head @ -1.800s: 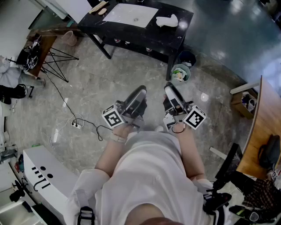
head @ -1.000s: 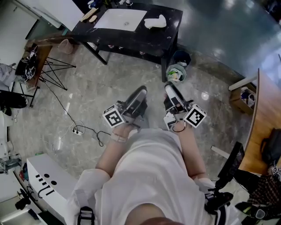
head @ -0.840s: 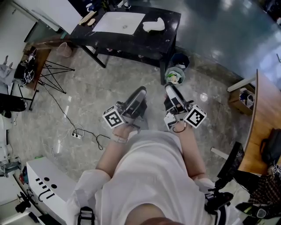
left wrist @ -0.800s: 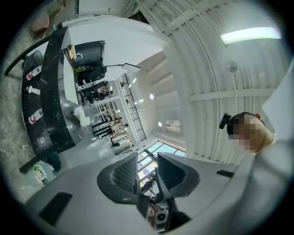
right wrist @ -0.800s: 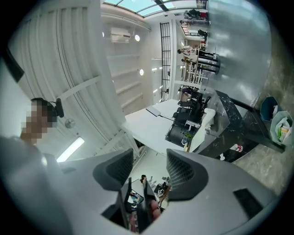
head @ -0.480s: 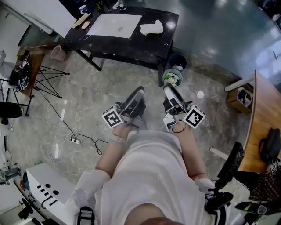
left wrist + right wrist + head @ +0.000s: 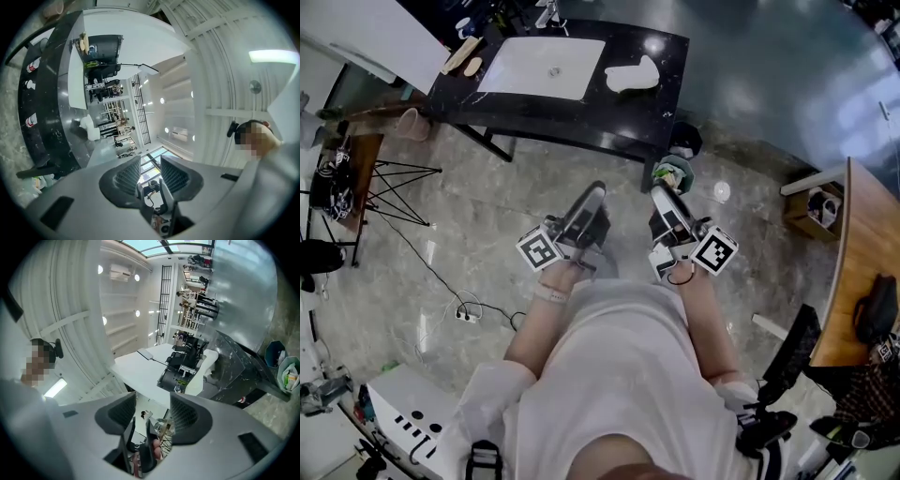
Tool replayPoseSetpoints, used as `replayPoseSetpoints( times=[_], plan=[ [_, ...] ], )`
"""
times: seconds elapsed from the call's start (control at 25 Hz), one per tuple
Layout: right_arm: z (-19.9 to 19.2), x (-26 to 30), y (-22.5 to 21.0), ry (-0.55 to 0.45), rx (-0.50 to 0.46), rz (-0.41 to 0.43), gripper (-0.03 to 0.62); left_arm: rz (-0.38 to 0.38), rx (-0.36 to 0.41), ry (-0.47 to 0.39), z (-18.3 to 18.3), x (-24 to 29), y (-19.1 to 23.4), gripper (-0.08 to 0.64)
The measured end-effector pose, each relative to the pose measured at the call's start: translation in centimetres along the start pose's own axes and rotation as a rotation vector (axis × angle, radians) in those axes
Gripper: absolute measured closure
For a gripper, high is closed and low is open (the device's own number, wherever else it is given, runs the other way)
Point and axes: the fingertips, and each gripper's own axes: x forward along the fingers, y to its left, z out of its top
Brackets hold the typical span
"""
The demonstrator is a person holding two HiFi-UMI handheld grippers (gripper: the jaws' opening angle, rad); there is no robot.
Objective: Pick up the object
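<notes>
Jaws of left gripper (image 7: 593,193) and right gripper (image 7: 660,191) stand spread and empty, carried before the chest, likely because the white object (image 7: 633,73) lies well apart on the table (image 7: 661,105) at twelve o'clock.

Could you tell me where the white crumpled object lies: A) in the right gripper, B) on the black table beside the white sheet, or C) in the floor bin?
B: the white crumpled object lies on the black table, just right of the white rectangular sheet.
</notes>
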Motion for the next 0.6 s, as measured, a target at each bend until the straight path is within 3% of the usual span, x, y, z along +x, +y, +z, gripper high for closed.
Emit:
replayPoseSetpoints(
  times=[0.12, 0.6],
  plan=[
    [0.0, 3.8, -1.3, -0.005, 0.002, -0.023, 0.382, -0.003, -0.074, -0.011, 3.3, 0.5, 2.2, 0.443],
    [-0.2, 15.2, -4.5, 0.007, -0.041, -0.102, 0.382, -0.034, -0.150, -0.020, 13.9, 2.3, 8.3, 0.445]
  ],
)
